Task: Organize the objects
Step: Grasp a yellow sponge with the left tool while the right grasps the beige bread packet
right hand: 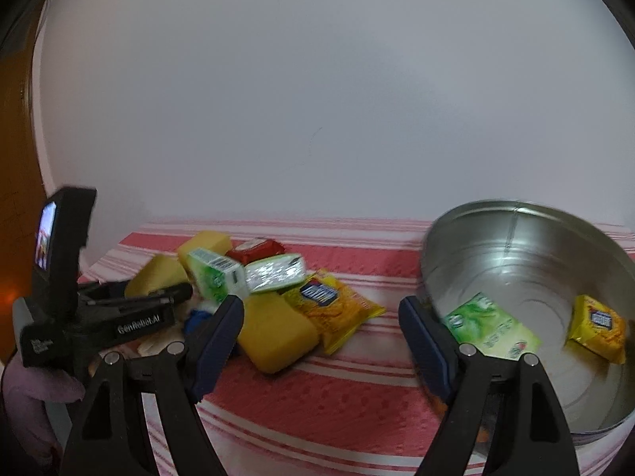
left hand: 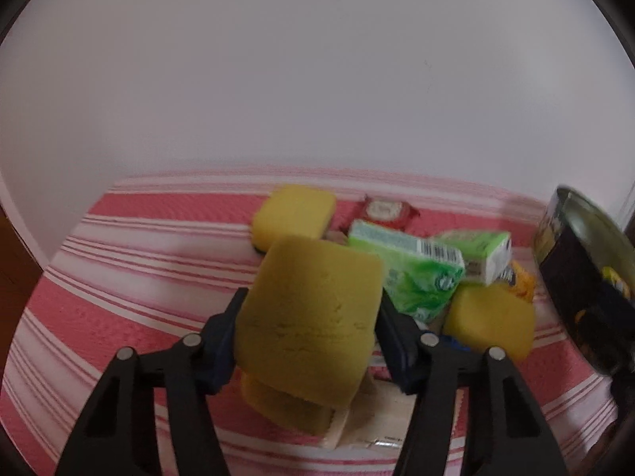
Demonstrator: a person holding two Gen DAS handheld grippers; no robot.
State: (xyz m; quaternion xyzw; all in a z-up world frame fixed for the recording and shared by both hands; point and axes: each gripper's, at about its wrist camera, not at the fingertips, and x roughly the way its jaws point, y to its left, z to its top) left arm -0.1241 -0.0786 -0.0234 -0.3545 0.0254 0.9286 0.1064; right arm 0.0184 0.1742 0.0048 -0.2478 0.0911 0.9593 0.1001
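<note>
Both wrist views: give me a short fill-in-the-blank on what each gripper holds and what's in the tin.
1. The left gripper is shut on a yellow ____.
2. The right gripper's jaws hold ____.
3. The round metal tin holds a green pack and a ____ snack packet.

Missing: sponge; nothing; yellow

Pile of sponges [right hand: 274, 333], green boxes [right hand: 216, 277] and snack bag [right hand: 337, 309] crowds cloth's left-centre — striped cloth [right hand: 317, 396] between pile and metal tin [right hand: 528, 254] is bare; tin's mouth is open.
</note>
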